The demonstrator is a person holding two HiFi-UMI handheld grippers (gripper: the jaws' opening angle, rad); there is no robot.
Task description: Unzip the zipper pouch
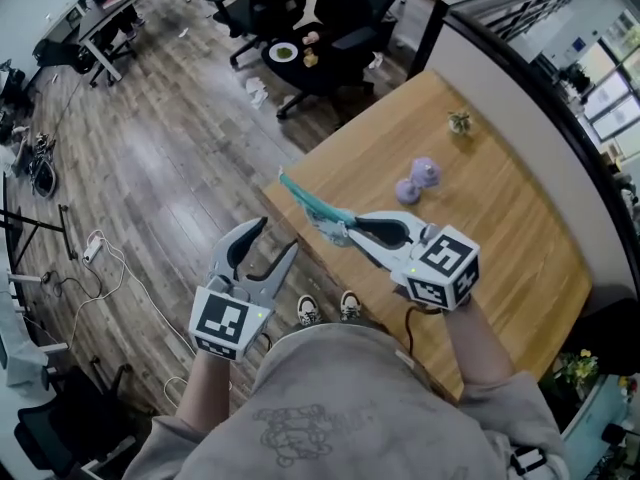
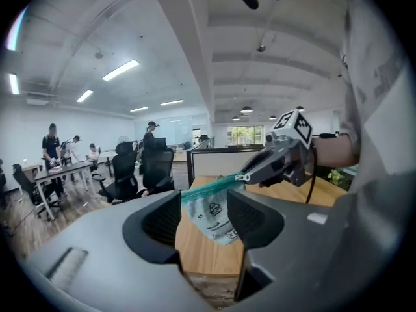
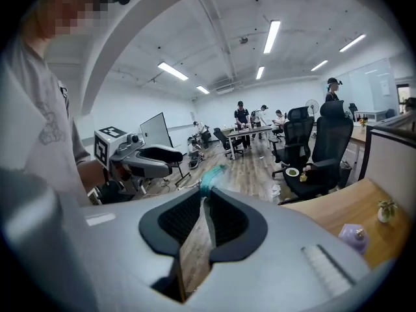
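Note:
A translucent zipper pouch with a teal zip strip hangs in the air over the near left corner of the wooden table. My right gripper is shut on the pouch's zip end. In the right gripper view the pouch shows edge-on, pinched between the pads. My left gripper stands open off the table's edge, left of the pouch and apart from it. In the left gripper view the pouch hangs beyond the open jaws, and the right gripper holds its top.
A purple object and a small plant figure sit on the table farther back. A dark partition runs along the table's far side. Office chairs stand on the wood floor, and cables lie at left.

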